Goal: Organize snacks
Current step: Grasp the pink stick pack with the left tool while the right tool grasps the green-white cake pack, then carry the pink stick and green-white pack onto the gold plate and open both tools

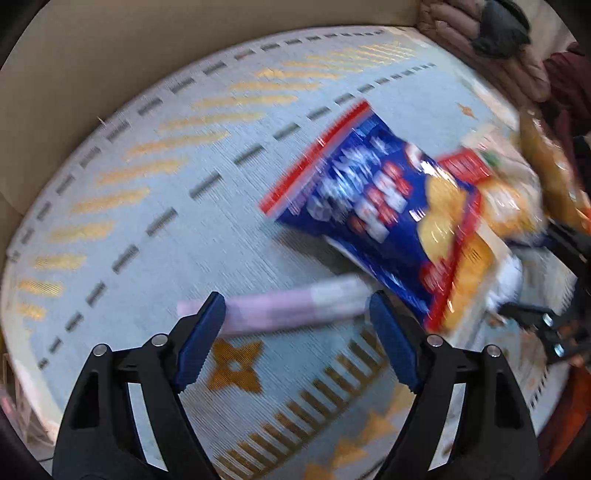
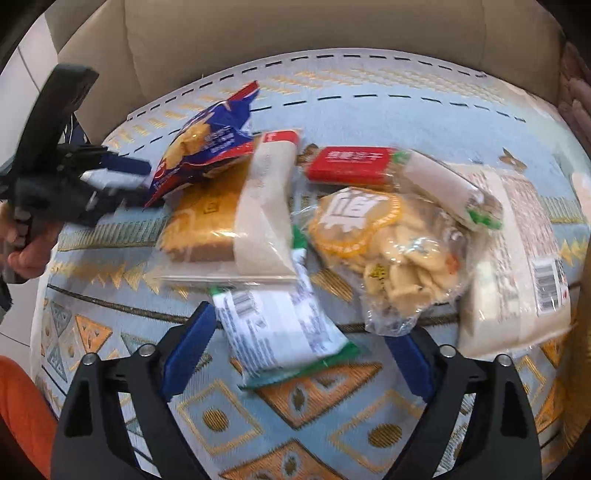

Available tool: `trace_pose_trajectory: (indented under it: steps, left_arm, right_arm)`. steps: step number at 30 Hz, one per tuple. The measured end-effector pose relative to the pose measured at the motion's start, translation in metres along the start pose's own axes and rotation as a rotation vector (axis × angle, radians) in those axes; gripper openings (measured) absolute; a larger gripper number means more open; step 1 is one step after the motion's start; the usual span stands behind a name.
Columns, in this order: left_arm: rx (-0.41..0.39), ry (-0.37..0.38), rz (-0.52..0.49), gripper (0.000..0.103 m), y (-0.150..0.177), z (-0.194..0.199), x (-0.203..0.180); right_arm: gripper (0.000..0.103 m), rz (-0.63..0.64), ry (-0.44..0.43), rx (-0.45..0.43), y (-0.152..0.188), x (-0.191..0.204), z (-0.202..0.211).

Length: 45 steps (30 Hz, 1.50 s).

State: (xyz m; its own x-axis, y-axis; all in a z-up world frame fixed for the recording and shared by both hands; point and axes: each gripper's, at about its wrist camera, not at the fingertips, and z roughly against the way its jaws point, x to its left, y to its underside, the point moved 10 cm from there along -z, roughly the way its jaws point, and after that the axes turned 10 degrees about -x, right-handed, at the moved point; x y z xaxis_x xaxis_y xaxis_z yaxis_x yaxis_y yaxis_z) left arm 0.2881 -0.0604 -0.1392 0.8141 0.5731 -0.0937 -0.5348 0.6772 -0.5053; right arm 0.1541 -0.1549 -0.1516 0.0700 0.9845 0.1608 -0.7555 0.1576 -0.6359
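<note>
Snack packs lie in a heap on a pale blue patterned mat. My left gripper is open over the mat, with a pale lilac packet lying flat just past its fingertips. A blue and red chip bag lies beyond the right finger, blurred. In the right wrist view the left gripper sits at the lower corner of the chip bag, and contact is unclear. My right gripper is open around a white and green packet that rests on the mat.
In the heap are a sliced bread pack, a red packet, a clear bag of pale crackers, a wrapped roll and a big white pack with a barcode. A beige cushion rises behind. A hand holds the left gripper.
</note>
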Motion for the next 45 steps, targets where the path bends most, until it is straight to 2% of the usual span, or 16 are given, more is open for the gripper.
trace_pose_trajectory:
  steps: [3, 5, 6, 8, 13, 15, 21, 23, 26, 29, 32, 33, 37, 41, 43, 45]
  left_arm:
    - [0.056, 0.046, -0.113, 0.080, 0.022, 0.003, -0.021]
    - [0.065, 0.052, -0.177, 0.080, 0.030, 0.007, -0.036]
    - [0.068, 0.051, -0.180, 0.080, 0.031, 0.007, -0.039]
    - [0.058, 0.025, -0.175, 0.071, 0.027, 0.006, -0.039]
    - [0.061, -0.048, -0.205, 0.047, 0.034, 0.007, -0.053]
    - [0.066, -0.063, -0.199, 0.031, 0.045, 0.016, -0.063]
    - [0.075, -0.021, -0.091, 0.007, 0.077, 0.054, -0.107]
    - [0.095, -0.004, -0.042, 0.006, 0.087, 0.062, -0.122]
    - [0.177, 0.008, 0.126, 0.005, 0.105, 0.067, -0.139]
    - [0.168, 0.112, 0.262, 0.007, 0.122, 0.078, -0.169]
    - [0.130, 0.162, 0.279, 0.048, 0.129, 0.090, -0.193]
    - [0.114, 0.149, 0.274, 0.050, 0.130, 0.093, -0.195]
    - [0.073, 0.081, 0.279, 0.050, 0.128, 0.092, -0.193]
    - [0.079, 0.024, 0.285, 0.047, 0.119, 0.062, -0.189]
    - [0.109, -0.002, 0.256, 0.033, 0.126, 0.047, -0.191]
    - [0.113, -0.047, 0.211, 0.022, 0.130, 0.038, -0.192]
  right_arm:
    - [0.088, 0.067, 0.043, 0.013, 0.004, 0.012, -0.003]
    - [0.068, 0.117, 0.125, 0.015, 0.008, 0.012, -0.003]
    - [0.063, 0.128, 0.138, 0.015, 0.009, 0.012, -0.002]
    - [0.050, 0.106, 0.094, 0.030, 0.015, 0.016, 0.005]
    - [0.050, 0.056, 0.033, 0.089, 0.054, 0.018, 0.033]
    - [0.050, 0.028, 0.025, 0.114, 0.074, 0.016, 0.048]
    - [0.050, -0.120, 0.043, 0.111, 0.110, -0.002, 0.105]
    - [0.050, -0.146, 0.090, 0.089, 0.115, -0.013, 0.119]
    - [0.050, -0.158, 0.154, 0.068, 0.127, -0.026, 0.132]
    - [0.050, -0.147, 0.178, 0.086, 0.141, -0.035, 0.127]
    - [0.052, -0.195, 0.123, 0.114, 0.153, -0.038, 0.122]
    - [0.052, -0.201, 0.119, 0.111, 0.154, -0.037, 0.122]
    - [0.067, -0.216, 0.108, 0.099, 0.152, -0.036, 0.125]
    - [0.069, -0.188, 0.122, 0.107, 0.154, -0.034, 0.125]
    - [0.069, -0.162, 0.143, 0.112, 0.154, -0.032, 0.121]
    - [0.060, -0.130, 0.181, 0.113, 0.154, -0.031, 0.119]
